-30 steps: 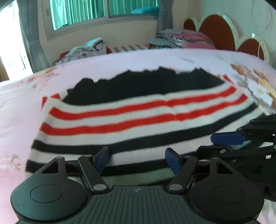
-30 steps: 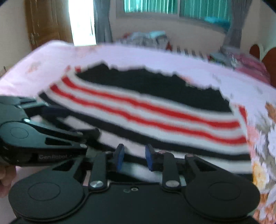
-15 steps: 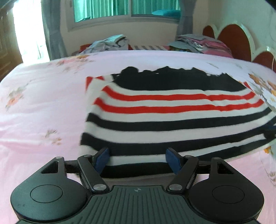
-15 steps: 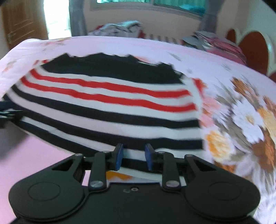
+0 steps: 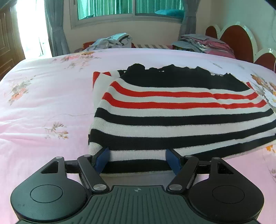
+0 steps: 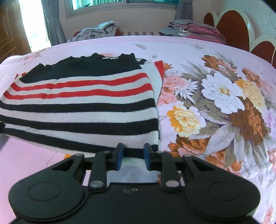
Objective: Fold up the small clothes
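Both grippers had drifted apart along the near hem since the earlier frames: the right one no longer showed in the left wrist view, and each now sat at its own corner of the garment.

A wide bed with a pink floral cover (image 5: 43,96) filled both views, its big flower print (image 6: 222,103) spreading to the right of the garment. At the far edge lay a loose heap of clothes (image 5: 112,41) and a folded stack (image 6: 193,28) near the red scalloped headboard (image 5: 236,41), under a window with green blinds (image 5: 131,6).

Across the middle of the bed lay the striped sweater (image 5: 172,110), folded, with black, white and red bands and a black far edge; a lower layer peeked out at its side in each view.

The left gripper (image 5: 138,159) held its blue pads (image 5: 102,159) wide apart, with the sweater's near left hem lying between them; whether the pads pressed on the knit could not be told. The right gripper (image 6: 132,156) had its jaws much closer, straddling the near right corner of the hem, with cloth between the pads; a firm pinch could not be confirmed there either.
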Demonstrator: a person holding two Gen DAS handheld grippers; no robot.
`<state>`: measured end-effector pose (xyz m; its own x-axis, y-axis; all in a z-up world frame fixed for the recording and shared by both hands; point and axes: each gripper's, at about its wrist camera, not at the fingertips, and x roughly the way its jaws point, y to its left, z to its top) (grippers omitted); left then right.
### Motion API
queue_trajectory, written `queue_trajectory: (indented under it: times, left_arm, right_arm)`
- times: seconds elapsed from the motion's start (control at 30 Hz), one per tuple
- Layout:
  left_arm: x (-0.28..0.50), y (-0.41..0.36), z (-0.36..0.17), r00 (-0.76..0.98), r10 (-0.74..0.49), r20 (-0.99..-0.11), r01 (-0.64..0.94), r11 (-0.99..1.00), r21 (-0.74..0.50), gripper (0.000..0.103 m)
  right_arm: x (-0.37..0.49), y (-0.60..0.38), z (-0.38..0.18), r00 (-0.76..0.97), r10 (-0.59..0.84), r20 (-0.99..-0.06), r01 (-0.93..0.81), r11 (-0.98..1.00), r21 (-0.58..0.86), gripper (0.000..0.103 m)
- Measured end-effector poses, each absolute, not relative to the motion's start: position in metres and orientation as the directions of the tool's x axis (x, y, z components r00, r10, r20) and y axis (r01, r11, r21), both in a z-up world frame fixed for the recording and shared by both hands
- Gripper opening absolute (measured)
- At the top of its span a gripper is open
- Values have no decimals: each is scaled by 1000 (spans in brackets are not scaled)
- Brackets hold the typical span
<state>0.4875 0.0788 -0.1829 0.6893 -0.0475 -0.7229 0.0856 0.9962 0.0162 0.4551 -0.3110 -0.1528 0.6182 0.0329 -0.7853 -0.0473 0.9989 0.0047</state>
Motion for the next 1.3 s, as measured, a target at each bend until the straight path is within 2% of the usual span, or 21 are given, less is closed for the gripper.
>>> queue_trajectory:
  times: [0.47,0.7,0.73,0.8,0.87,0.93,0.97,1.0,1.17,1.3]
  left_arm:
    - [481,84,-194,718,-57,-693,76,997,-3,72]
    - [474,90,-183,726,-70,-684,70,997,-28,72]
    - [466,92,-178,740,-52,-670,47,999,-25,72]
    - [447,96,-171,769,-24,-639,4,999,-33,72]
    - [430,102,-169,778,-40,-627,-24,995,-93,72]
    - [421,109,-174,769,-92,-632,-53,977,-207,71]
    - [418,112,-178,763,-115,-637,-76,961,-264,66]
    - [417,115,-182,754,-127,-645,-104,946,-308,53]
    - [428,130,-203,747,-183,-640,-220,840,-496,51]
    - [436,143,-225,801,-191,-568,-319,666,-674,51]
  right_arm:
    - [439,-315,-163,671,38,-741,-65,998,-8,22]
    - [440,-311,-155,656,17,-754,-47,999,-18,22]
    - [435,-310,-144,672,12,-740,-29,1000,-9,22]
    - [409,-306,-116,781,68,-621,-69,997,21,33]
    - [399,-299,-105,775,113,-621,-113,993,40,30]
    - [395,-299,-107,748,170,-642,-126,985,114,19]
    - [394,-301,-111,738,183,-649,-116,983,146,8]
    - [394,-302,-115,728,189,-659,-98,980,173,2]
    - [392,-298,-130,693,211,-689,-76,972,221,1]
    - [399,-288,-131,683,228,-694,-84,968,236,2]
